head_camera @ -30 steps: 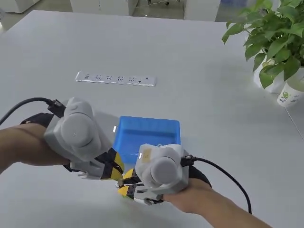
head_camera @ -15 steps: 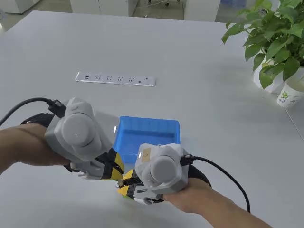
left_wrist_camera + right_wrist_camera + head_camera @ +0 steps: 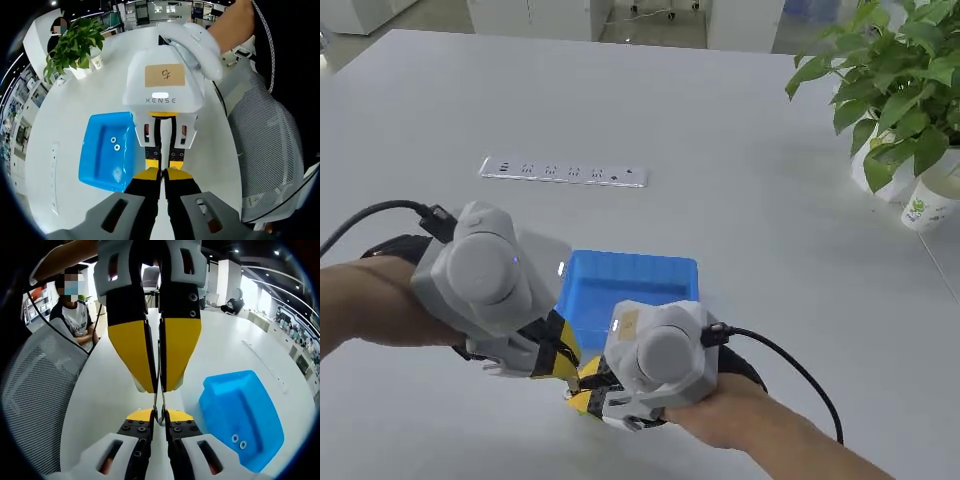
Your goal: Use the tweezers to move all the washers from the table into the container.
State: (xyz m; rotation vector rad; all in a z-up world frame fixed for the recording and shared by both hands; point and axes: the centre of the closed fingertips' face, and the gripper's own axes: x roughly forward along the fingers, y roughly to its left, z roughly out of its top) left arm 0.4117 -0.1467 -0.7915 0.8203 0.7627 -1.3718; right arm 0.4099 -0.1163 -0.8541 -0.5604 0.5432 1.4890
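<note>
My left gripper (image 3: 570, 362) and right gripper (image 3: 588, 385) meet tip to tip at the near edge of the table, just in front of the blue container (image 3: 620, 285). In the right gripper view a thin metal strip, the tweezers (image 3: 158, 401), runs edge-on from between the left gripper's yellow jaws down into my right gripper (image 3: 155, 416). Both pairs of jaws stand pressed together on it. In the left gripper view my left gripper (image 3: 160, 175) faces the right gripper's jaws, and the container (image 3: 95, 162) lies to their left with two washers (image 3: 115, 144) inside. The same washers (image 3: 238, 441) show in the right gripper view.
A white power strip (image 3: 563, 171) lies beyond the container. A potted plant (image 3: 900, 90) and a white cup (image 3: 932, 200) stand at the table's right edge. A grey mesh chair (image 3: 265, 150) sits beside the table, and a person (image 3: 80, 320) sits behind it.
</note>
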